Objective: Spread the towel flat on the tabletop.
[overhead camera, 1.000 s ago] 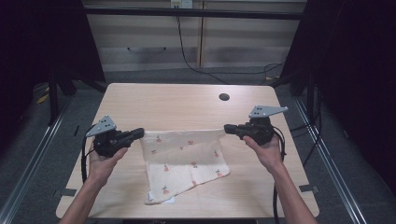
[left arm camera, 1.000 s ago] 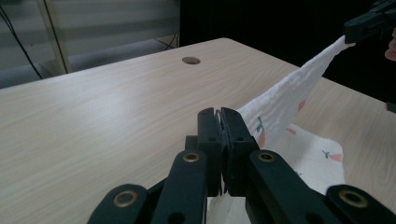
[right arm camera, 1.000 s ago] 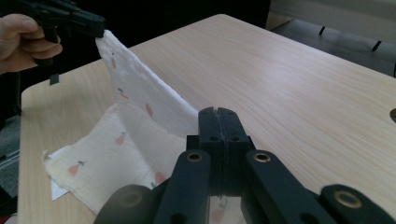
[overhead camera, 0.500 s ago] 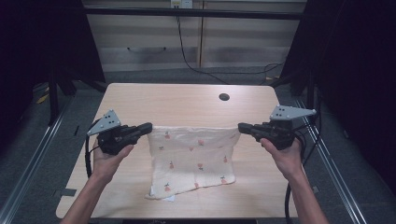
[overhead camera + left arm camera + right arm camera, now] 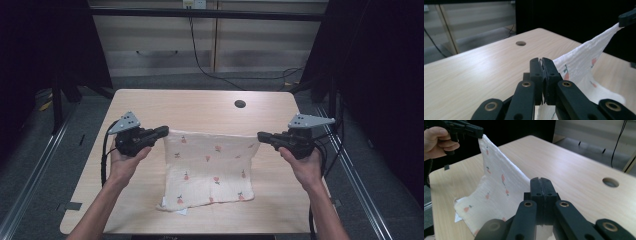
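A white cloth [image 5: 207,167] printed with small red fruits hangs stretched between both grippers above the wooden table [image 5: 200,107]; its lower edge rests on the tabletop. My left gripper [image 5: 164,131] is shut on the cloth's upper left corner, my right gripper [image 5: 261,136] on the upper right corner. In the left gripper view the jaws [image 5: 541,61] are closed with the cloth [image 5: 584,57] running off to the right gripper [image 5: 621,21]. In the right gripper view the shut jaws [image 5: 540,181] hold the cloth [image 5: 496,187], which rises to the left gripper [image 5: 480,133].
A round cable hole [image 5: 240,104] sits in the table's far right part. Behind the table stands a low cabinet [image 5: 165,50] with a black cable [image 5: 205,65] trailing onto the floor. Bare wood lies beyond the cloth.
The grippers have pulled apart, the right one moving well to the right. The cloth has opened from a crumpled fold into a flat, taut sheet.
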Demonstrator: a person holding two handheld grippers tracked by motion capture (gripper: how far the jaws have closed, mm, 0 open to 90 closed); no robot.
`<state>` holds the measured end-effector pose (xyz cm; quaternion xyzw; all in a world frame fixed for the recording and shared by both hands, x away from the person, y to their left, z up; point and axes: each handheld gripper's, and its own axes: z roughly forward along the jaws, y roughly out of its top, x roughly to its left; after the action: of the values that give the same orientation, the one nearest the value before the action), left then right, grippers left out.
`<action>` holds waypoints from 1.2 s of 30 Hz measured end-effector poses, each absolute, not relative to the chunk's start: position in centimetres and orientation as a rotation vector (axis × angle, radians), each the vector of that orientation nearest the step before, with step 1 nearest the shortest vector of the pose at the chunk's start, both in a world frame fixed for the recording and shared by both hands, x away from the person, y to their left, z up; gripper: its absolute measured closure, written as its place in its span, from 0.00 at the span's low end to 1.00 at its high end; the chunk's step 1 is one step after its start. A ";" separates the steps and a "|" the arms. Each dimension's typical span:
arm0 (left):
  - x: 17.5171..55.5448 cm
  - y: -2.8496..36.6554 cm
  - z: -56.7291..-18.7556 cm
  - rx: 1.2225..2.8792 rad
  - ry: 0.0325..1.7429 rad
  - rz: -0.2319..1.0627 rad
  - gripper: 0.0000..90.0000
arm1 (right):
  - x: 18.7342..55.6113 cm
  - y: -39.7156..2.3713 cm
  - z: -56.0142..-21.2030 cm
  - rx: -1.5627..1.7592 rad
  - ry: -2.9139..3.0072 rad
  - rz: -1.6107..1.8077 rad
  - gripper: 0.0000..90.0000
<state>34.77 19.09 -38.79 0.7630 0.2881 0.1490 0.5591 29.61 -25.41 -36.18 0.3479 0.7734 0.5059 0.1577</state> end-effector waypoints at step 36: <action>40.2 21.1 -43.5 1.825 0.951 0.328 0.81 | 38.9 -25.5 -42.9 1.233 2.218 1.375 0.73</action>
<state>40.22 21.06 -43.50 0.7563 0.3938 0.1357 0.5045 38.92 -25.49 -42.86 0.4237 0.7622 0.4726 0.1272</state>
